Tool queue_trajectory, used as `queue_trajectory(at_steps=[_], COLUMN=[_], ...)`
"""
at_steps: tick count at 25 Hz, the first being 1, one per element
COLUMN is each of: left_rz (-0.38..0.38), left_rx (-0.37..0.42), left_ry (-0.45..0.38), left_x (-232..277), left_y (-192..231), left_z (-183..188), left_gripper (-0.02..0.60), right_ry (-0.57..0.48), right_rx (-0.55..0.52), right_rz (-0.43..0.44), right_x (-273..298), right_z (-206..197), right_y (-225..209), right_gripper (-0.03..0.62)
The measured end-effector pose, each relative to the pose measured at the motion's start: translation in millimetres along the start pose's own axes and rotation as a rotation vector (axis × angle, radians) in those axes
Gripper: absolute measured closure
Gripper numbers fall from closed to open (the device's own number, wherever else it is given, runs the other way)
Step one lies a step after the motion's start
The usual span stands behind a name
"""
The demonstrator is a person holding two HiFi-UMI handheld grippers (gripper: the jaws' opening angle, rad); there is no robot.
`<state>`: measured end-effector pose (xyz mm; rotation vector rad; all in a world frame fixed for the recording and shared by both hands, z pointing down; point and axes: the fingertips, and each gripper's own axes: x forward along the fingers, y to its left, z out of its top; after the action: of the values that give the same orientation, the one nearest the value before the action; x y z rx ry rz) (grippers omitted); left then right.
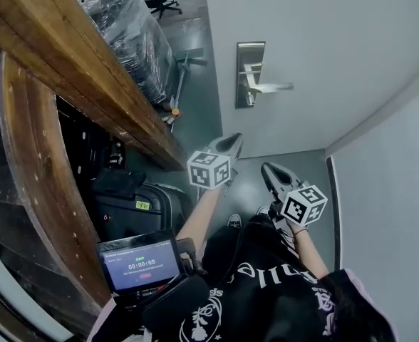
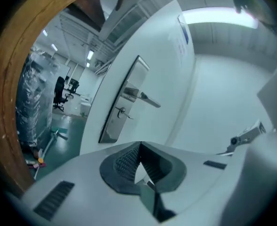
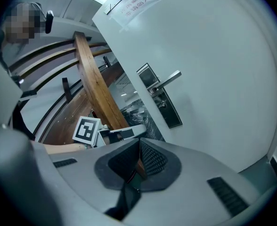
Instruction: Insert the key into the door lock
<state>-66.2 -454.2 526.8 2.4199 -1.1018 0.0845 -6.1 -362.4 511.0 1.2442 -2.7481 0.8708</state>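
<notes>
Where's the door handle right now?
In the head view the door handle sits on the steel lock plate on the white door, up beyond the left gripper and right gripper, touching neither.

Light: cool and even, from a long bright white ceiling strip lamp (image 2: 214,16).
Edges: gripper views bulge, corners dark.
Focus: mostly sharp.

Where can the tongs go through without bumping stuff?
The grey floor below the door, ahead of the left tongs and right tongs, is bare. So is the door right of the handle. Left is crowded: wooden rail, wrapped stack, black cases.
</notes>
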Motion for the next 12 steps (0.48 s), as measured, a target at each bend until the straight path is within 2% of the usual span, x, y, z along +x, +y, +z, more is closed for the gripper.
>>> queue_trajectory(at_steps=[3, 8, 12], left_rz=[0.002, -0.039, -0.071], left_rx=[0.087, 0.205, 0.234], left_ry=[-0.013, -0.053, -0.079], left_x=[-14, -39, -54], left_y=[-21, -71, -116], left_z=[-2, -9, -23], left_gripper=[0.577, 0.577, 0.577], right_ry=[0.006, 0.024, 0.012], right_rx=[-0.011, -0.009, -0.001], right_rz=[0.002, 0.032, 0.055], right_x=[-8, -29, -61], right_z=[-6, -19, -28], right_y=[5, 12, 16], right_gripper=[0.576, 0.576, 0.576])
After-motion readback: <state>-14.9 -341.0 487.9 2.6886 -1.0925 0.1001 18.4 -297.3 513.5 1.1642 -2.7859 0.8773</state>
